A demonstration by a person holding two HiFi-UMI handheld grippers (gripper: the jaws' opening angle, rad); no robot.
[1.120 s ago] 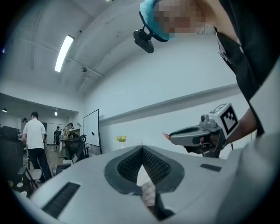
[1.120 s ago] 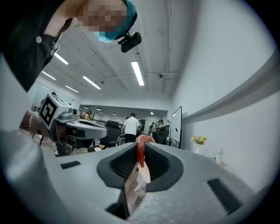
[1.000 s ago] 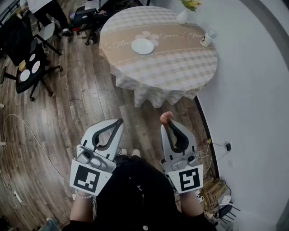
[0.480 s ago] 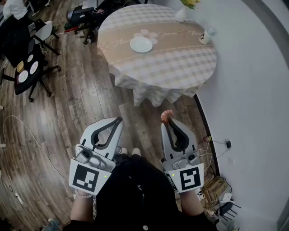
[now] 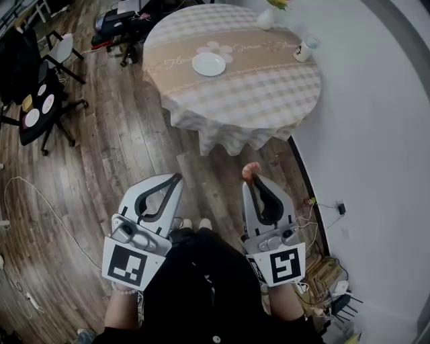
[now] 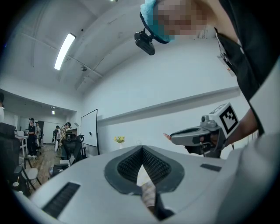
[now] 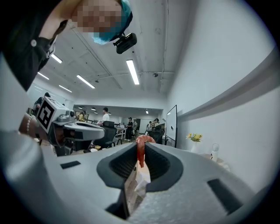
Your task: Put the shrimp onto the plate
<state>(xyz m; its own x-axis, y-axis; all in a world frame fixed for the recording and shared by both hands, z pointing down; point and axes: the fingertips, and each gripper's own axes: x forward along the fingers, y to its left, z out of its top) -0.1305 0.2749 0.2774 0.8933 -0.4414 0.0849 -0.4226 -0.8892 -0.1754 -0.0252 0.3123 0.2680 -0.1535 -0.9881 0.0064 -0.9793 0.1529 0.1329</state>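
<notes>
Wood-plank floor [image 5: 101, 154] all over, a white wall down the right of the frame, and a round table [image 5: 269, 94] with a checked cloth sitting up in the upper middle of the head view. The white plate [image 5: 209, 64] was on the table's upper-left part and looked bare, with a cup [image 5: 304, 48] and a little flower vase [image 5: 267, 17] further right along the far edge. The shrimp [image 5: 250, 170] was nowhere near it yet. It was pinched at the very tip of the right claw [image 5: 254, 180], out over the floor below the table's near edge, well apart from the plate. In the right gripper view the jaws were closed tight on the shrimp [image 7: 141, 146], which curled up and poked out past the tips. The left claw [image 5: 176, 179] had its jaws together with nothing in them, and its own view showed the tips meeting with only a sliver of gap further back. Both claws were held low in front of the person's body, in the lower half of the frame, side by side and pointing up-frame toward the table, roughly level. So I'd call this the carry step: pickup done, drop-off not started. The next bit would be getting closer and reaching the right claw across the near half of the table and over the plate before letting go. The grip's only on one bit of the shrimp, so I'd guess it could slip.
</notes>
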